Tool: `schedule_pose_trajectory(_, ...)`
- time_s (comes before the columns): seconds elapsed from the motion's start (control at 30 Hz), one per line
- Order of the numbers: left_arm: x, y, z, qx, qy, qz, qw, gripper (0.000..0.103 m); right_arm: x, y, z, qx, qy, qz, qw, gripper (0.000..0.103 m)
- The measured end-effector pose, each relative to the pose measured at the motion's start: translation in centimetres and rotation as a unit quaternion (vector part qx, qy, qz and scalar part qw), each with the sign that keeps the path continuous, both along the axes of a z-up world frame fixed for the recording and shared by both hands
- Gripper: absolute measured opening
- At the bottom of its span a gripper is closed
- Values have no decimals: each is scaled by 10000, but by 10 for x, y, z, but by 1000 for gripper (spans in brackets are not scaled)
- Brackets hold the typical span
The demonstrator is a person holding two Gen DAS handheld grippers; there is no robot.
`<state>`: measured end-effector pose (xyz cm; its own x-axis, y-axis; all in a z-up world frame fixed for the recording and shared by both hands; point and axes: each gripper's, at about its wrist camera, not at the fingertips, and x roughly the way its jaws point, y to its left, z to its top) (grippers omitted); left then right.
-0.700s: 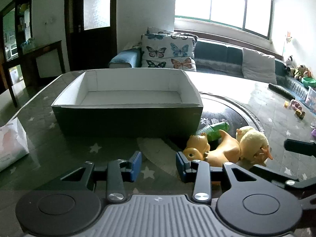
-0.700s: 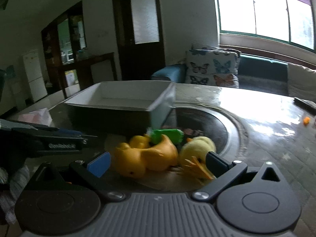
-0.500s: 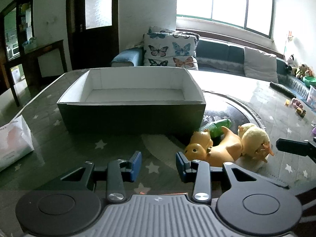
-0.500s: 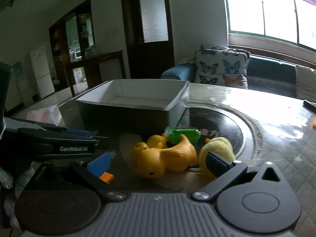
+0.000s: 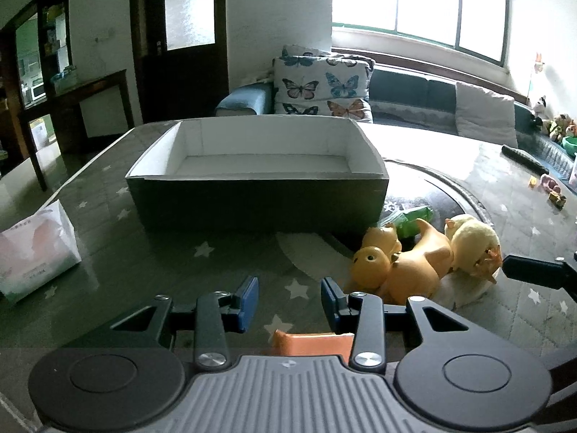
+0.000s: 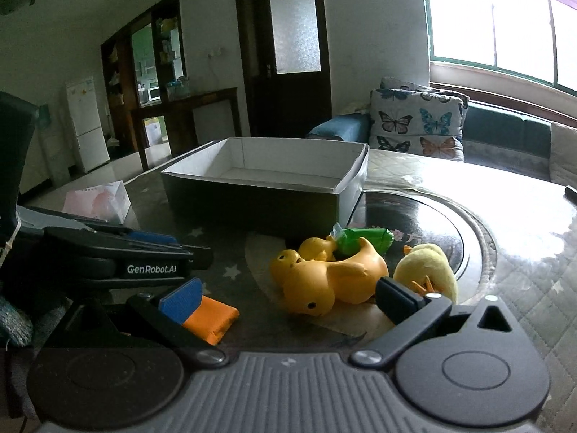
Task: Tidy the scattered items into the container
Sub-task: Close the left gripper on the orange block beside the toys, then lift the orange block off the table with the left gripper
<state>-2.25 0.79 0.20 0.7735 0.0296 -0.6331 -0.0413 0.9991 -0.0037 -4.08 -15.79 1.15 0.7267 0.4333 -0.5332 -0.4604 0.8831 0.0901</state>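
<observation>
A dark cardboard box (image 5: 252,202) with a white inside stands empty on the table; the right wrist view shows the box (image 6: 259,202) too. In front of its right corner lie a big orange rubber duck (image 5: 407,270) (image 6: 324,278), a small duck (image 5: 382,238) (image 6: 317,249), a fluffy yellow chick (image 5: 472,241) (image 6: 429,270) and a green packet (image 5: 414,216) (image 6: 368,240). An orange pouch (image 5: 310,342) (image 6: 212,319) lies flat just below my left gripper (image 5: 288,299), which is open and empty. My right gripper (image 6: 288,296) is open wide, with the big duck just ahead between its fingers, untouched.
A white tissue pack (image 5: 36,252) lies at the table's left edge. A black remote (image 5: 523,157) and small toys (image 5: 548,184) sit at the far right. A dark round turntable (image 6: 432,231) lies under the toys. Behind the table stands a sofa with butterfly cushions (image 5: 321,90).
Both grippers have drawn back and risen, so the box and toys sit further off. The orange pouch has come into view under the left gripper. Both stay open.
</observation>
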Motion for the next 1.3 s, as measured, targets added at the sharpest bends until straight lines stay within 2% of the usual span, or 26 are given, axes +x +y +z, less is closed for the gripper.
schedule_pose_trajectory(0.43, -6, 3, -1, 101, 112, 138, 9998, 41, -4, 5, -4, 25, 10, 64, 10000, 103)
schedule_pose_trajectory(1.3, -1, 10, -6, 68, 194, 180, 9996, 40, 1, 13, -13, 13, 192, 137, 9997, 102)
